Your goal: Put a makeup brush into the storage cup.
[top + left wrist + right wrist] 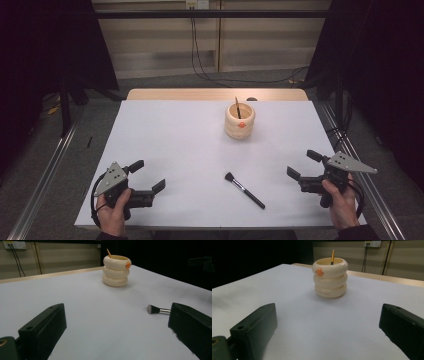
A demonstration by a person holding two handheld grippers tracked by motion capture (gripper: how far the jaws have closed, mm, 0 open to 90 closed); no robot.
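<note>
A cream ringed holder (240, 121) (116, 270) (330, 277) with an orange mark stands at the back centre-right of the white table (175, 145), a thin stick (238, 107) leaning inside it. A black-handled makeup brush (244, 190) (155, 309) lies flat near the front edge, bristles toward the left. My left gripper (148, 176) rests at the front left, open and holding nothing. At the front right my right gripper (304, 164) is open too, nothing between its jaws. The brush lies between the two grippers, apart from both.
The table's wooden far edge (215, 94) shows behind the white sheet. Metal rails (47, 175) run along both sides of the table. Cables (200, 65) hang down the back wall to the floor. Dark curtains (45, 45) flank the space.
</note>
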